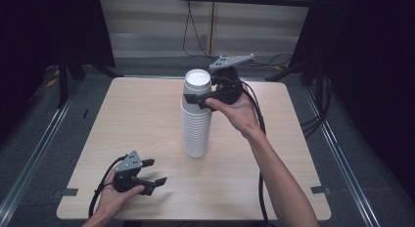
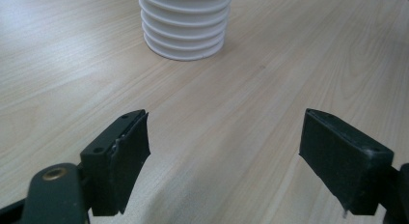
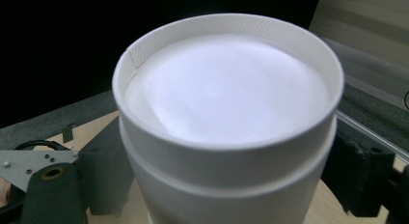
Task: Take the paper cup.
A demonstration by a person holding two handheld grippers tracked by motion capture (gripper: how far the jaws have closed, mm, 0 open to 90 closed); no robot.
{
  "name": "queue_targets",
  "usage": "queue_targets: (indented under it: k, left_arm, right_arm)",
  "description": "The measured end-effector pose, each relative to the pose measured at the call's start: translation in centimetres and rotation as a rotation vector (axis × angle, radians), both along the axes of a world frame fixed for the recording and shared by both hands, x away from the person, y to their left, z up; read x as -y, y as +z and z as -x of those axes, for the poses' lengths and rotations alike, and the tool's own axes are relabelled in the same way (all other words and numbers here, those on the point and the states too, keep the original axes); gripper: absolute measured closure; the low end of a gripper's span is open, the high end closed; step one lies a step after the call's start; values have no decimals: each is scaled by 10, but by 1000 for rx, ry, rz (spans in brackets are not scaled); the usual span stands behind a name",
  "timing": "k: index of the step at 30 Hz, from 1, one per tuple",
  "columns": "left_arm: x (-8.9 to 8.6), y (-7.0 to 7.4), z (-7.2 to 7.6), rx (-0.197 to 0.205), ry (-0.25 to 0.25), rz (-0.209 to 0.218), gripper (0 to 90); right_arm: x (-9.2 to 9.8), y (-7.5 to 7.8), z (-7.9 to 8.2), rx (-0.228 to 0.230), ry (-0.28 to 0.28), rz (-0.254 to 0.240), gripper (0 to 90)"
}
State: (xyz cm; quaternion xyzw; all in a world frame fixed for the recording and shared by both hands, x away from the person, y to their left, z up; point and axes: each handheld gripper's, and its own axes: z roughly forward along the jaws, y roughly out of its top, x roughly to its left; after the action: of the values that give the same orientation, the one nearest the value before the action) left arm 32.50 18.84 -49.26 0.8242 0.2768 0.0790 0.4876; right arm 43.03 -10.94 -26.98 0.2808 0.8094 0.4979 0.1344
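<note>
A tall stack of white ribbed paper cups (image 1: pixel 196 131), nested upside down, stood near the middle of the light wooden table (image 1: pixel 137 114). The work in hand looked like taking cups off this stack one at a time, and it seemed barely begun: no loose cup lay anywhere around the stack, and the column was still tall.

The right gripper (image 1: pixel 200 97) was at the top of the stack, on the side away from the person. Its black jaws sat either side of the topmost white cup (image 1: pixel 197 84), and the pads appeared to press on its wall. In the right gripper view this cup (image 3: pixel 226 113) sat between the jaws with its recessed base up, still seated on the next cup below, so the lift was not yet made.

The left gripper (image 1: pixel 152 172) rested near the table's edge on the person's side of the stack, well apart from it. Its jaws stood wide apart with nothing between them, as the left gripper view (image 2: pixel 224 151) showed, facing the foot of the stack (image 2: pixel 185 26).

Left to do: raise the top cup clear, set it down, then repeat.
</note>
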Motion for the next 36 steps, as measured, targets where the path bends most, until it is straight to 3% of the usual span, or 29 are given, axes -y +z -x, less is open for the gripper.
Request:
queue_targets:
  k: [17, 36]
  left_arm:
    - [0, -1, -1, -1, -2, -13, 176]
    - [3, -3, -1, -15, -8, -16, 176]
  right_arm:
    - [-2, 4, 0, -4, -2, 15, 177]
    - [7, 16, 5, 66, -14, -105, 183]
